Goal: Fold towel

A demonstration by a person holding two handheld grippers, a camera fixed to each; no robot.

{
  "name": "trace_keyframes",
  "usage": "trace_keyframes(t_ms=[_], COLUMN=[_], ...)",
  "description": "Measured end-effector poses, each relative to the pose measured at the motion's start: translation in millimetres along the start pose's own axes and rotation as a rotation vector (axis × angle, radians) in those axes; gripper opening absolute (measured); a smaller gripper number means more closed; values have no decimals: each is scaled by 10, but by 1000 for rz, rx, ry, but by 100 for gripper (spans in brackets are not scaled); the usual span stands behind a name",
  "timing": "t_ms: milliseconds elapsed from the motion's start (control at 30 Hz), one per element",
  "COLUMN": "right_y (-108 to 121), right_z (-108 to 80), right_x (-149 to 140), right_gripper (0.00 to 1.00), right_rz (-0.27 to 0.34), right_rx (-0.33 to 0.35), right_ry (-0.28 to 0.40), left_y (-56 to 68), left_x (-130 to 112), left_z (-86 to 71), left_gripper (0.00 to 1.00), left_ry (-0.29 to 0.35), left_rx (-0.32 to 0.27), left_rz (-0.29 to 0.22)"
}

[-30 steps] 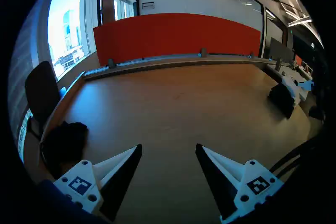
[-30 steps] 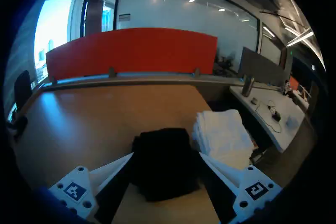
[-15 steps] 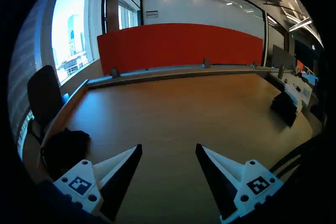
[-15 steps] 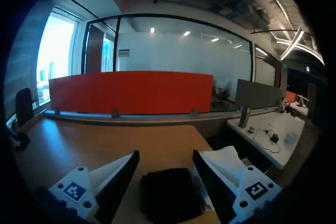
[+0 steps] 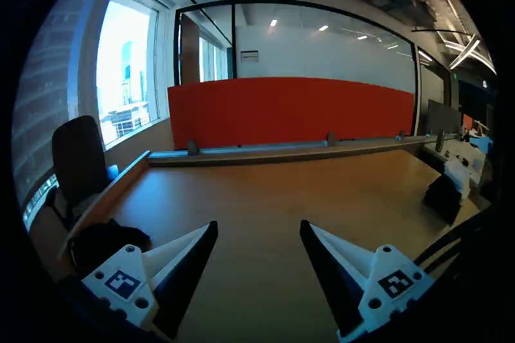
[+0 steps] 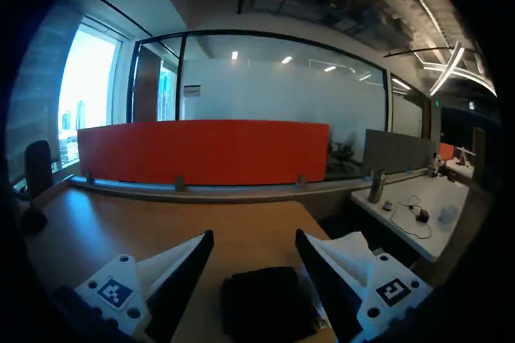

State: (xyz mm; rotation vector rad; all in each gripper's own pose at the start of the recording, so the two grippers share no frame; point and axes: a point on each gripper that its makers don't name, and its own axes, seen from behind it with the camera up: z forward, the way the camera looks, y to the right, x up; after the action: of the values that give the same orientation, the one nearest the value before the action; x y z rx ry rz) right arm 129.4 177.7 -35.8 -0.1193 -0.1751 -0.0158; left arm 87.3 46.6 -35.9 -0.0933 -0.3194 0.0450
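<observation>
A folded black towel [image 6: 267, 301] lies on the wooden table [image 6: 129, 227], low between the fingers of my right gripper [image 6: 253, 235], which stands open above it without touching it. A stack of white towels [image 6: 344, 244] sits just right of it, partly behind the right finger. My left gripper [image 5: 257, 224] is open over bare wood [image 5: 277, 195] with nothing between its fingers. In the left gripper view the black towel [image 5: 443, 196] and the white stack [image 5: 461, 176] appear far off at the table's right end.
A dark bundle [image 5: 106, 243] lies at the table's left corner beside a black chair [image 5: 78, 156]. A red partition [image 6: 206, 150] runs along the far edge. A white desk [image 6: 418, 204] with a bottle [image 6: 375, 186] and cables stands to the right.
My right gripper let go of the black towel, rose and tilted up, so the towel now sits lower in its view. The left gripper's view tilted upward too.
</observation>
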Motion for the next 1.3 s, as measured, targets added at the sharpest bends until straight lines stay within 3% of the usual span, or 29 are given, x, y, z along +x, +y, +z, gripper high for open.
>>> trace_keyframes(t_ms=[200,500,1300], right_y=[-90,-328,-1467], right_z=[19,61,104], right_x=[77,259,584], right_gripper=[98,99,99], right_rz=[-8,-11,-14], right_rx=[16,48,142], right_ry=[9,44,93], left_y=[-80,-147,-214], left_x=[264,424,665], left_z=[13,7,6], left_gripper=[94,94,94], left_ry=[65,101,155], left_rx=[19,29,7], left_rz=[-1,-24,-36])
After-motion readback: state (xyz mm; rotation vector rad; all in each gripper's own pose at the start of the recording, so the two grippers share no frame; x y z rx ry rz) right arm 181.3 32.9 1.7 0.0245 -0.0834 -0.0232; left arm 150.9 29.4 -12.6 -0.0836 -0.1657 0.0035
